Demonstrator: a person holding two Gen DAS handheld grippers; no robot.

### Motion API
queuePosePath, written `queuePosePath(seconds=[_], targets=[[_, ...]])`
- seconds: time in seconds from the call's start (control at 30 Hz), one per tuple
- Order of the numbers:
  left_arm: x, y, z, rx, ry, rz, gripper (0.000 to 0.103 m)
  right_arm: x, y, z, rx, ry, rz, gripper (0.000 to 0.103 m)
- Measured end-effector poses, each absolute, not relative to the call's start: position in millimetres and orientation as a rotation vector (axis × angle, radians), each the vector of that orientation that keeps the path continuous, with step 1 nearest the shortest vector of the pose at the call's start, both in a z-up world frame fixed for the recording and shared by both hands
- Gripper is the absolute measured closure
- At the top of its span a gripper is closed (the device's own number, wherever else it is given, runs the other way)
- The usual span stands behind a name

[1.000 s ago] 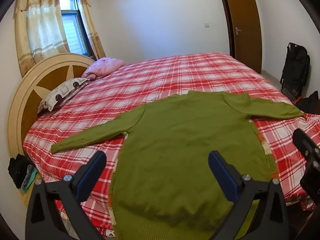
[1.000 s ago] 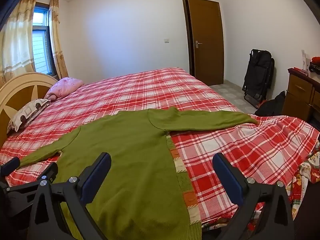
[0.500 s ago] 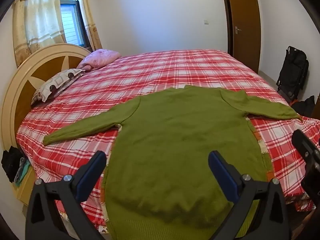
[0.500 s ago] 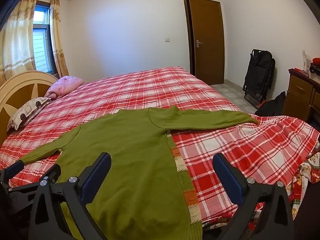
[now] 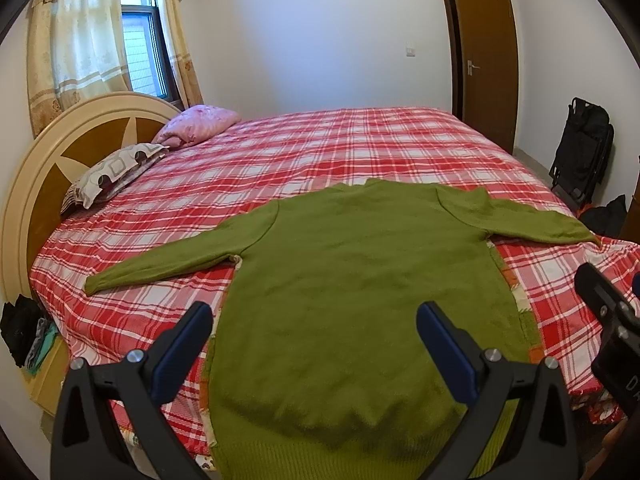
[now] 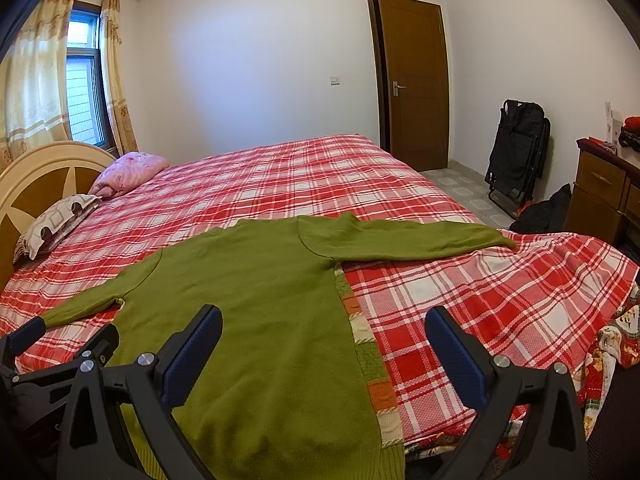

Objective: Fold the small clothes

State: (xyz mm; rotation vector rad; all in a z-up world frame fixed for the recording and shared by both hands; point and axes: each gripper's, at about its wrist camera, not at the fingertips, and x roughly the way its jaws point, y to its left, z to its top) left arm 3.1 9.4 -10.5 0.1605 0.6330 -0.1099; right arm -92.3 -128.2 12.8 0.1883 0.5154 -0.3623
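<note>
I see the green sweater (image 5: 360, 292) lying flat on the bed (image 5: 320, 148), near its front edge, with both sleeves spread to the sides. My left tongs (image 5: 314, 340) are wide apart and hold nothing, above the sweater's lower part. My right tongs (image 6: 324, 344) are also wide and empty, above its right edge.

Soft daylight from window (image 5: 138, 52); sharp focus; fisheye bending, dark corners.
</note>
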Motion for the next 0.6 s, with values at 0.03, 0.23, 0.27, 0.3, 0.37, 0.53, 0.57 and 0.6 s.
queuePosePath(seconds=[0.03,0.23,0.27,0.3,0.37,0.53,0.57,0.6], targets=[[3.2,9.9,-10.5,0.159,0.631,-0.110,0.000,-92.3,-128.0,12.6,0.188,0.516,-0.362,0.001],[3.7,5.7,-8.6,0.156,0.632,-0.107,0.000,-91.6,-128.3,11.8,0.192,0.521,-0.360,0.001],[3.9,6.2,-8.7,0.155,0.633,-0.107,0.000,-91.6,-128.3,11.8,0.191,0.521,-0.360,0.001],[4.0,6.4,-8.6,0.154,0.634,-0.107,0.000,-91.3,-128.3,11.9,0.191,0.521,-0.361,0.001],[4.2,6.9,-8.0,0.152,0.633,-0.108,0.000,-91.2,-128.0,11.8,0.190,0.521,-0.361,0.001],[4.7,7.2,-7.2,0.148,0.635,-0.110,0.000,-91.3,-128.0,11.9,0.190,0.521,-0.361,0.001],[4.8,7.2,-7.2,0.147,0.635,-0.110,0.000,-91.2,-128.0,11.9,0.190,0.521,-0.361,0.001],[5.1,4.9,-8.9,0.151,0.637,-0.109,0.000,-91.1,-128.0,12.0,0.190,0.521,-0.361,0.001]])
